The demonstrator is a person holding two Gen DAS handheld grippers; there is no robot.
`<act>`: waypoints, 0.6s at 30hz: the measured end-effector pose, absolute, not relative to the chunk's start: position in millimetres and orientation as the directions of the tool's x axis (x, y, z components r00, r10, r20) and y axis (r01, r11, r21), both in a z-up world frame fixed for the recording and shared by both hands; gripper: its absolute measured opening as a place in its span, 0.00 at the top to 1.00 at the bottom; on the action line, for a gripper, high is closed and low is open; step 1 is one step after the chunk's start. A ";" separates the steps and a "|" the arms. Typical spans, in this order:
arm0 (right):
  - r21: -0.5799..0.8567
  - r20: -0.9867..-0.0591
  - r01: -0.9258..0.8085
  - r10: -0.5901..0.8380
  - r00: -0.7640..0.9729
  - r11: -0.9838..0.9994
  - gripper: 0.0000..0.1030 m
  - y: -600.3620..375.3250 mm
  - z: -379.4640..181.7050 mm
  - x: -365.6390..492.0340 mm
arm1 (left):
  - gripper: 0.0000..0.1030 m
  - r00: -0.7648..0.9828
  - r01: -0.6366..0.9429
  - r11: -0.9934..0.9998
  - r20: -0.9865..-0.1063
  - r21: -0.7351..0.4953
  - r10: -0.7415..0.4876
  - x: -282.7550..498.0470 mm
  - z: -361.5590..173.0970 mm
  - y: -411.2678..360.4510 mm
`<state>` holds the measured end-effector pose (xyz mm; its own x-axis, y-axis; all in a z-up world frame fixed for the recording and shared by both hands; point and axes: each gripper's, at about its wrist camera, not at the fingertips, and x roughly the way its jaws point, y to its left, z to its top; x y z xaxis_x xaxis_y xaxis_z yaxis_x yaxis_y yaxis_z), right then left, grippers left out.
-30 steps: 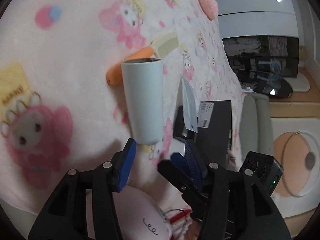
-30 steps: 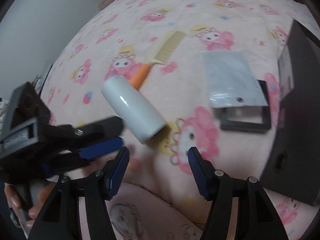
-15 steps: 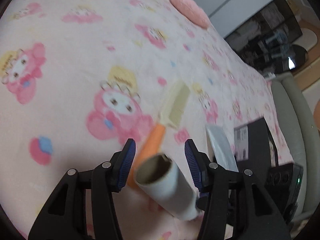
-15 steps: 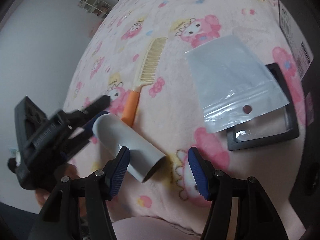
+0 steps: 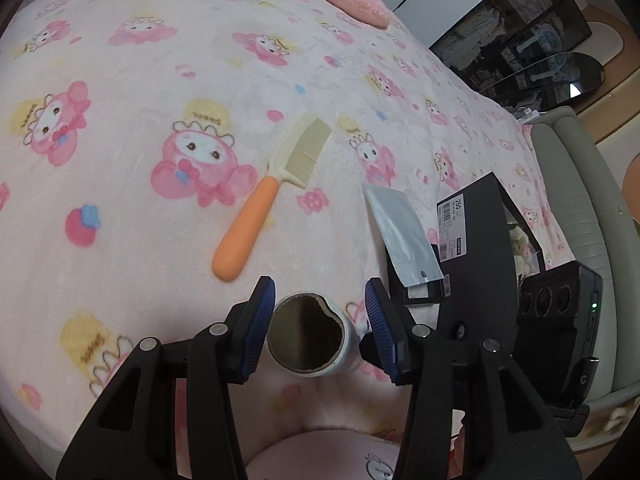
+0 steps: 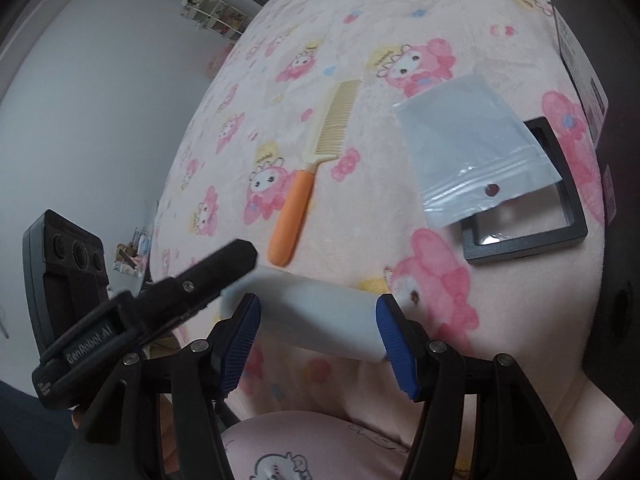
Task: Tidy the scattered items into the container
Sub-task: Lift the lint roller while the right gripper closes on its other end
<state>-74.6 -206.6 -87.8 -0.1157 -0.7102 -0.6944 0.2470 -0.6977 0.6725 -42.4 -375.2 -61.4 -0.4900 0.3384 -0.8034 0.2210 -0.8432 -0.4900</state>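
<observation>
Handover of a white cardboard-cored paper roll (image 5: 310, 340) above a pink fleece bed blanket printed with cartoon rabbits (image 5: 140, 92). The left tool (image 5: 316, 330) straddles the roll's open end; its jaws have just been closing, and whether the blue pads (image 5: 256, 330) already press the wall cannot be told. The right tool (image 6: 316, 334) stands part open, its fingers at either end of the roll, lengthwise, with no visible pinch. Done well, one tool should clamp across the roll's width, firmly but without crushing the hollow core, before the other withdraws; the roll then travels to the black cardboard box (image 5: 480, 248) at the right. A cream comb with an orange handle (image 5: 268, 196), a clear zip pouch (image 6: 472, 152) and a black square frame (image 6: 532, 216) lie scattered beyond. A second earlier the roll lay farther ahead of both tools; now it sits between their fingers.
</observation>
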 end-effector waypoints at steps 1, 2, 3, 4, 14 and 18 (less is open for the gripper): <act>0.665 -0.699 0.256 -0.705 -0.118 -0.702 0.44 -204.9 -86.4 -73.0 | 0.55 -0.487 0.241 -0.838 -0.808 -0.489 0.332 -41.1 -63.6 -377.9; 0.651 -0.711 0.260 -0.693 -0.119 -0.713 0.44 -202.8 -86.9 -71.9 | 0.55 -0.482 0.261 -0.835 -0.815 -0.484 0.322 -40.2 -67.0 -380.3; 0.636 -0.727 0.258 -0.677 -0.118 -0.727 0.44 -205.4 -89.7 -73.2 | 0.55 -0.475 0.281 -0.834 -0.824 -0.475 0.309 -39.2 -70.5 -382.8; 0.626 -0.738 0.253 -0.665 -0.114 -0.738 0.44 -205.2 -93.0 -74.1 | 0.56 -0.467 0.300 -0.832 -0.833 -0.466 0.297 -37.8 -74.6 -385.4; 0.617 -0.751 0.257 -0.654 -0.090 -0.744 0.44 -189.0 -105.8 -75.9 | 0.57 -0.522 0.357 -0.804 -0.815 -0.476 0.251 -21.3 -87.7 -403.3; 0.606 -0.761 0.284 -0.645 -0.066 -0.743 0.44 -200.5 -109.0 -76.4 | 0.59 -0.489 0.365 -0.801 -0.830 -0.475 0.270 -24.1 -94.5 -405.2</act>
<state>-76.4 -200.5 -109.0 -0.0662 -0.6453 -0.7611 0.2836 -0.7435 0.6057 -24.1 -405.2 -94.5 -0.4885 0.2698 -0.8298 0.3648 -0.8007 -0.4752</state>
